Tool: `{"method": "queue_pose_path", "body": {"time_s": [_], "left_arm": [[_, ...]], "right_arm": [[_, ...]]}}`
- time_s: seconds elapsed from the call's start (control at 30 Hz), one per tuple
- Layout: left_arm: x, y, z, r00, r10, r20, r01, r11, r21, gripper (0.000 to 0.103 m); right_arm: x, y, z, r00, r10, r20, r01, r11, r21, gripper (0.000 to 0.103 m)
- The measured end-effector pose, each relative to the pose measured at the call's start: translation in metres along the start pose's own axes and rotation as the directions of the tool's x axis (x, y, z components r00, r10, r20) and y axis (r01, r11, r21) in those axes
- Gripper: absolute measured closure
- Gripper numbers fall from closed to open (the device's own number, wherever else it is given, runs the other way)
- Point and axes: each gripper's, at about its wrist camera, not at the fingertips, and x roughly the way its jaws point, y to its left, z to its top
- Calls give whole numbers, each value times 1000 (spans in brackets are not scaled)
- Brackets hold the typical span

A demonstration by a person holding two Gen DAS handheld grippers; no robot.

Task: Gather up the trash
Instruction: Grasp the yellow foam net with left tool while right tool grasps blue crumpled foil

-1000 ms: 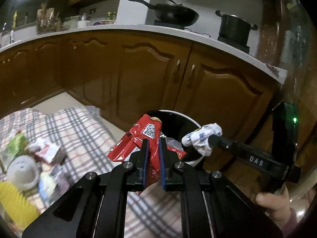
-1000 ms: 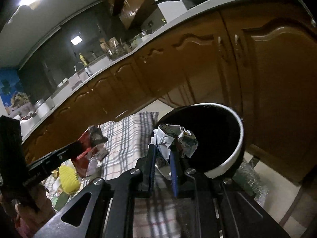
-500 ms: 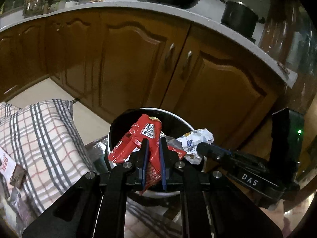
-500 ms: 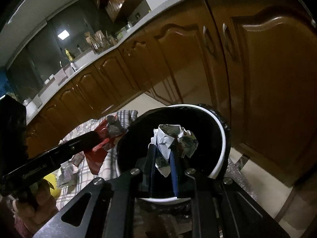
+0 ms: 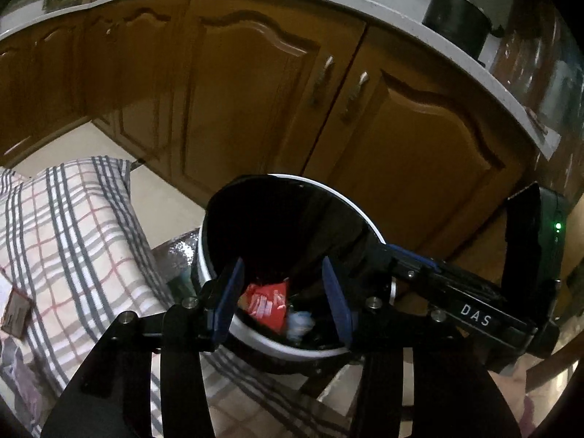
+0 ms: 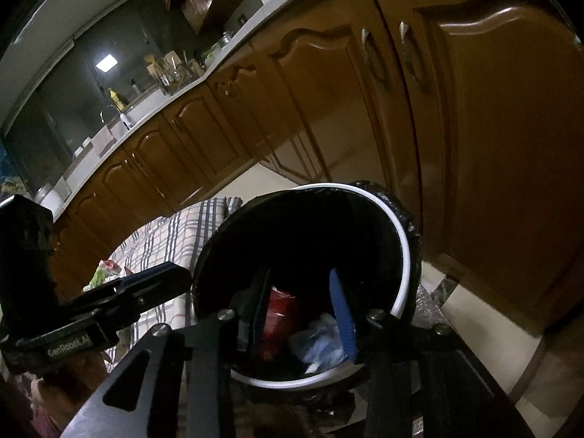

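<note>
Now both grippers over bin (image 5: 365, 224), fingers spread, nothing held: left gripper (image 5: 281, 294), right gripper (image 6: 303, 306). Red wrapper (image 5: 266, 303) and pale crumpled wrapper (image 6: 321, 343) lie inside bin, probably on bottom; dim there. Drop step looks done. Next: lift clear of white rim, swing left to checked cloth (image 5: 73, 226) for more trash. Cabinets (image 5: 255, 84) close behind; open room on near-left.

A home kitchen — wooden cabinets (image 5: 255, 84), countertop (image 5: 365, 7) with pot (image 5: 456, 25).
</note>
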Motion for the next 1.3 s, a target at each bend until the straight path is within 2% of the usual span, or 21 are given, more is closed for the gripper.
{"method": "queue_pose_path", "body": {"time_s": [0.1,0.17,0.27,0.37,0.43,0.47,0.6,0.83,1.03,1.17,1.3], "left_arm": [[-16,6,-5,999,12,32,-12,1000,-19,57],[-27,11,-10,998,23,54,-21,999,-37,52],[-45,23,-20,996,46,80,-40,996,-77,52],[-64,37,-32,991,85,101,-73,991,-113,51],[-78,48,-43,985,122,118,-105,985,-139,46],[-84,51,-46,983,135,126,-116,982,-151,42],[-111,71,-68,966,211,152,-179,964,-199,41],[-150,103,-97,947,276,164,-220,930,-293,41],[-183,113,-117,923,337,186,-267,909,-321,41],[-200,125,-129,914,362,185,-284,894,-347,41],[-215,135,-140,894,410,182,-327,873,-361,41]], "right_arm": [[-9,3,-3,1000,16,25,-16,1000,8,61],[-13,9,-4,999,29,44,-29,1000,11,47],[-22,19,-11,996,56,72,-57,998,11,30],[-24,32,-17,993,89,81,-90,996,8,18],[-25,41,-22,990,111,82,-112,994,9,15],[-25,45,-25,989,119,82,-120,993,9,14],[-24,61,-35,985,151,83,-152,988,5,10],[-14,93,-55,981,188,52,-186,982,-40,9],[-6,123,-73,974,227,16,-226,972,-57,9],[3,143,-81,964,266,-23,-267,961,-77,9],[13,164,-85,956,289,-55,-293,950,-111,9]]}}
